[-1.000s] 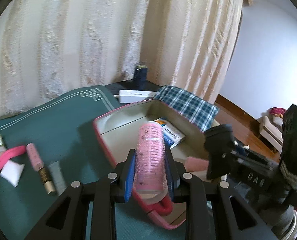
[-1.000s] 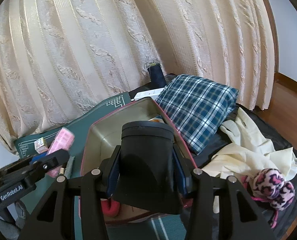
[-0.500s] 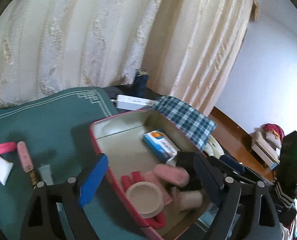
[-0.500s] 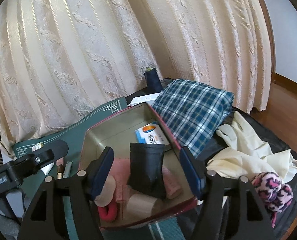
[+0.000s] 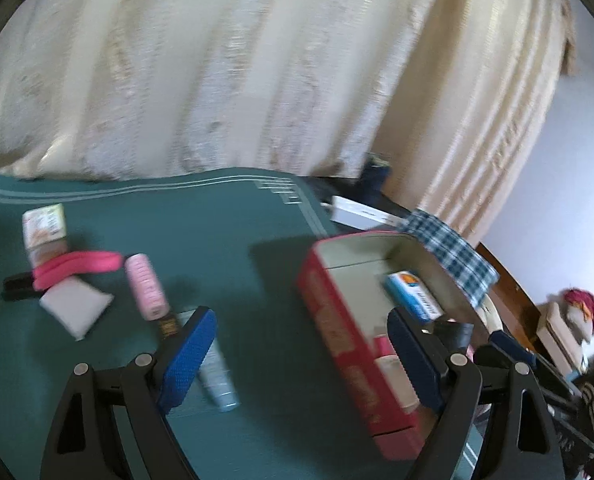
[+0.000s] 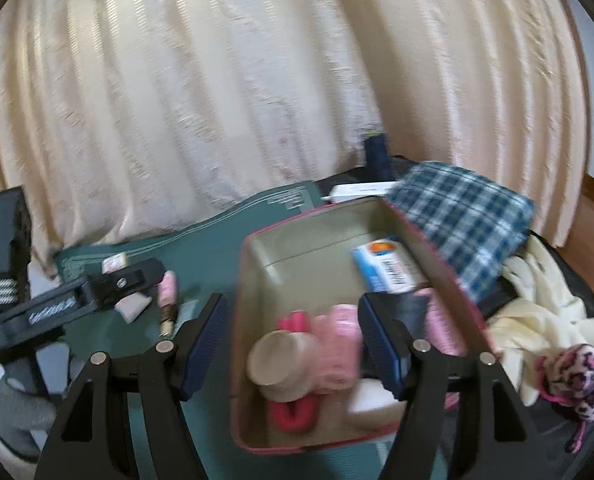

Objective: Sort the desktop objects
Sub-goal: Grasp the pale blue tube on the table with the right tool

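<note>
My left tongs [image 5: 301,356] are standing wide apart with nothing between the pads, hanging over the green mat [image 5: 217,232] just left of the red tin box [image 5: 337,332]. My right tongs [image 6: 293,344] are also gaping but are closing slightly, gripping nothing; their left pad is sitting outside the box wall and their right pad is hanging over the inside of the red tin box [image 6: 329,216].

Inside the box I am noting a blue-and-white carton [image 6: 389,268] against the far right side, a black pouch [image 6: 417,312] beside it, a pink hair roller [image 6: 337,348], a round beige compact [image 6: 277,360], a red looped band [image 6: 293,412] and a pale block [image 6: 373,400], all crowding the near end. Blur is preventing finer detail.

On the mat left of the box, things are lying unsorted: a small pale blue tube [image 5: 217,376] right beside my left pad, a pink lipstick tube [image 5: 147,288] with a gold base, a white pad [image 5: 75,304], a pink band [image 5: 77,266] lying across a dark item, and a small printed carton [image 5: 43,226] furthest away.

Beyond the box, a white power strip [image 5: 357,212], a dark thread spool [image 6: 377,152] and a blue plaid cloth [image 6: 465,212] are sitting on the desk before the cream curtain [image 6: 257,80]. Cream gloves [image 6: 545,312] and a pink spotted plush item [image 6: 577,380] are lying to the right.
</note>
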Demonstrator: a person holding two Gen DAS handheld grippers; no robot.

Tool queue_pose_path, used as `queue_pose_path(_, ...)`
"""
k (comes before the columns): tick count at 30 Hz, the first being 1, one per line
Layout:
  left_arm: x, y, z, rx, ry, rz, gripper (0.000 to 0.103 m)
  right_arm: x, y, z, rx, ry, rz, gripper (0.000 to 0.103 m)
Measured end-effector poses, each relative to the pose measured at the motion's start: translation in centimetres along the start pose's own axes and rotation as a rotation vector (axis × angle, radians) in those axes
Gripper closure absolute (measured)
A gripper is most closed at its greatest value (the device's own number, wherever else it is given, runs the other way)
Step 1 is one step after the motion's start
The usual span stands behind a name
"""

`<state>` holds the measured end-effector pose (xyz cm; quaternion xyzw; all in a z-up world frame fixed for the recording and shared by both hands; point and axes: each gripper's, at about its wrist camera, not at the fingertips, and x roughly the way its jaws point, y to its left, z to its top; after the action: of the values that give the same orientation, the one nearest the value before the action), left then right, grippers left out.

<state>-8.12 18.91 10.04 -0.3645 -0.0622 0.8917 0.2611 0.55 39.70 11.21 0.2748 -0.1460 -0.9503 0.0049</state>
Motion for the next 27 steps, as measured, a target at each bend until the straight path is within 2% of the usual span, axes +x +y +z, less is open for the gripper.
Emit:
queue_pose_path(4, -1.1, 3.0, -0.3, -0.043, -0.014, 0.048, 0.014, 1.1, 3.1, -0.6, -0.061, 0.032, 0.055, 0.041)
queue_pose_path(6, -1.7, 4.3, -0.4, -0.058, -0.021, 0.073, 0.014, 1.5, 4.5, -1.0, -0.092, 0.049, 0.082, 0.048)
queue_pose_path(13, -3.2, 9.2, -1.1, -0.123, -0.033, 0.159, 0.014, 3.3, 9.4, -1.9, -0.192, 0.097, 0.155, 0.055)
queue_pose_path(22, -3.6, 13.6, -2.2, -0.181, -0.019, 0.195, 0.014, 6.6, 13.3, -3.7, -0.247, 0.185, 0.201, 0.057)
queue_pose_path(25, -3.5, 14.6, -2.5, -0.201, -0.014, 0.192, 0.014, 8.2, 13.7, -4.2, -0.243, 0.232, 0.202, 0.061)
queue_pose_path(27, -3.4, 15.2, -2.7, -0.210, -0.010, 0.190, 0.014, 9.5, 13.7, -4.6, -0.236, 0.272, 0.186, 0.068)
